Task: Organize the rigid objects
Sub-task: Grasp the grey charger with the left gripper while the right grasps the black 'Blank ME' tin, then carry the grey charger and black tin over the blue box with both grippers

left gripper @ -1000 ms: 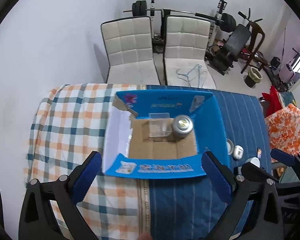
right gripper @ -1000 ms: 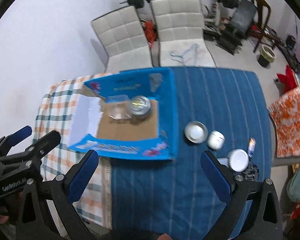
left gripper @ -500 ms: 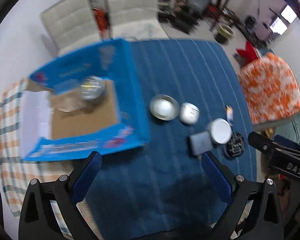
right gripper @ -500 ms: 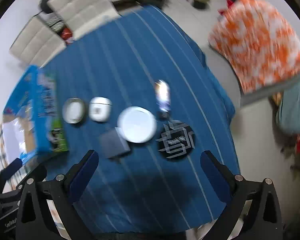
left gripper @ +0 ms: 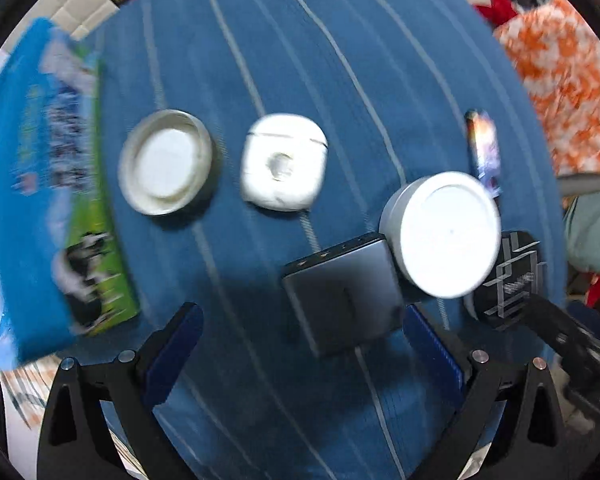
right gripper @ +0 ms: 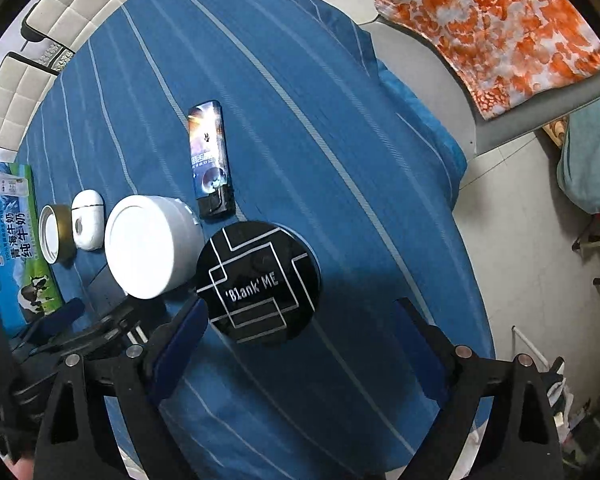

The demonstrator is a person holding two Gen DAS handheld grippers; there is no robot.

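On the blue striped cloth lie a metal lid (left gripper: 166, 162), a white earbud case (left gripper: 283, 162), a grey square box (left gripper: 345, 290), a round white tin (left gripper: 444, 232), a lighter (right gripper: 211, 158) and a black round case (right gripper: 258, 282) marked "Blank ME". My left gripper (left gripper: 300, 334) is open and empty, low over the grey box. My right gripper (right gripper: 300, 332) is open and empty, just in front of the black case. The white tin (right gripper: 148, 246) also shows in the right wrist view.
The blue milk carton box (left gripper: 44, 184) stands at the left. White chairs (right gripper: 40, 40) stand beyond the table's far edge. An orange patterned cushion (right gripper: 496, 24) sits off the table's right side, with floor (right gripper: 520, 264) below.
Both grippers have swung right from the blue box and dropped low toward the small objects. Both stay open and empty.
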